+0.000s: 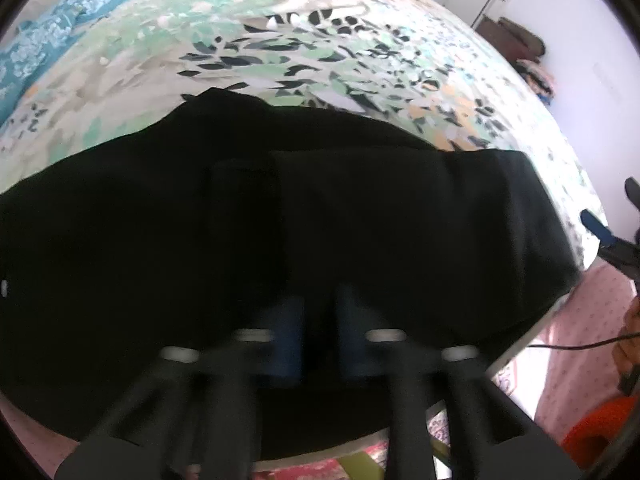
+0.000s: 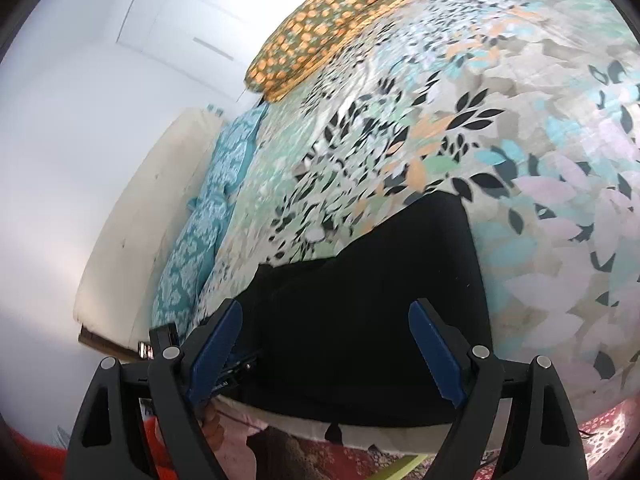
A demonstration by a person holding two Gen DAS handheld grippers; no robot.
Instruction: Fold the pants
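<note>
Two grippers are seen over black pants (image 1: 280, 220) spread on a bed (image 1: 320, 48). Nearest in the left wrist view, the left gripper (image 1: 319, 334) is pointed steeply down at the dark cloth, its blue pads (image 1: 286, 336) drawn close together with only a narrow dark slit between them; the picture is blurred there, so whether cloth is pinched in the slit cannot be told, but the jaws are clenched. Beyond it the pants are laid across the near edge of the bed, with a folded layer lying on top toward the right. At the far right edge of that view a blue pad of the right gripper (image 1: 598, 226) is glimpsed beside the pants' end.

In the right wrist view the right gripper (image 2: 326, 346) is held released, its pads (image 2: 434, 354) spread wide with nothing pressed between them; the pants (image 2: 360, 312) are seen past the gap, at the bed's near edge. Farther off, the leaf-patterned sheet is stretched away. A teal cloth (image 2: 208, 216) is laid along the bed's far side, and an orange-spotted pillow (image 2: 320, 28) is set at the far end. White walls are seen behind.
</note>
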